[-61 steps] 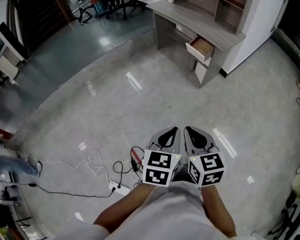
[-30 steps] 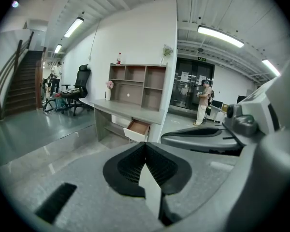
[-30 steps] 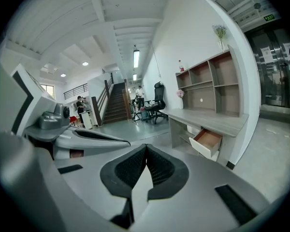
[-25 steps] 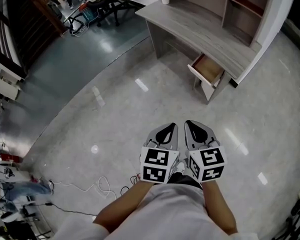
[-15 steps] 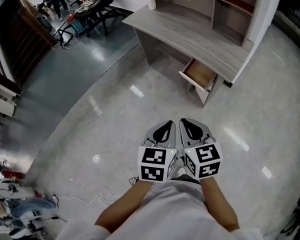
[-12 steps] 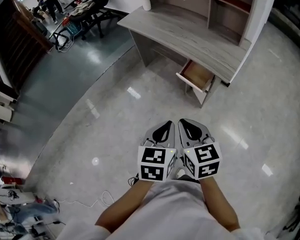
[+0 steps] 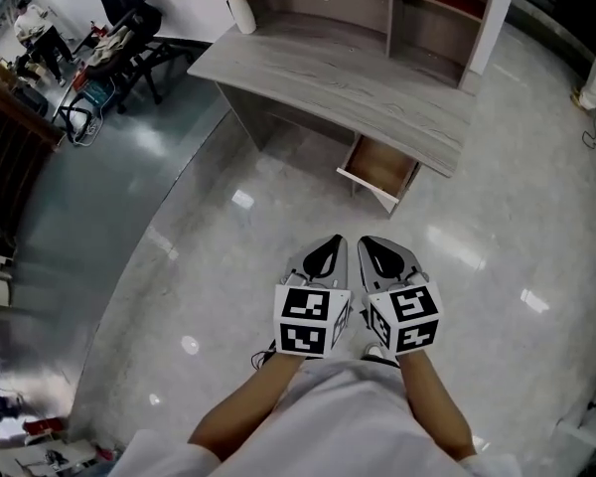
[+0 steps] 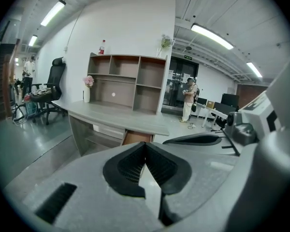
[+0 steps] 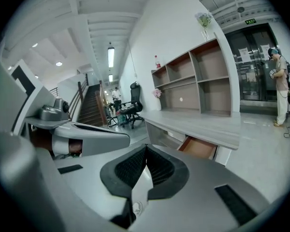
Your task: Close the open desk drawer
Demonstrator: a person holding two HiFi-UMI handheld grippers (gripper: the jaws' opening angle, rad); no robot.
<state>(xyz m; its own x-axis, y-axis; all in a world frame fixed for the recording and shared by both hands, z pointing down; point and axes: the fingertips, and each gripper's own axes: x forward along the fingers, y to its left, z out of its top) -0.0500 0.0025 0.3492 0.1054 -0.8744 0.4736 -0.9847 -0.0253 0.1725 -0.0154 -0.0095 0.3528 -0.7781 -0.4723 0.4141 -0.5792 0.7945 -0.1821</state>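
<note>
The open drawer (image 7: 380, 165) juts from the desk (image 7: 348, 78) at our twelve o'clock, well apart, its front running ten to four. Our right gripper (image 7: 365, 243) sits slightly nearer than our left gripper (image 7: 336, 241); we carry both pinched closed, empty.

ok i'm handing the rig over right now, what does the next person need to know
Left gripper: shut, empty.
Right gripper: shut, empty. The two are held side by side, well short of the desk.
Drawer: pulled out under the desk top, near its right-hand end in the head view.
Done: nothing on the drawer yet.
Left: reach it and push its front in until flush.
</note>
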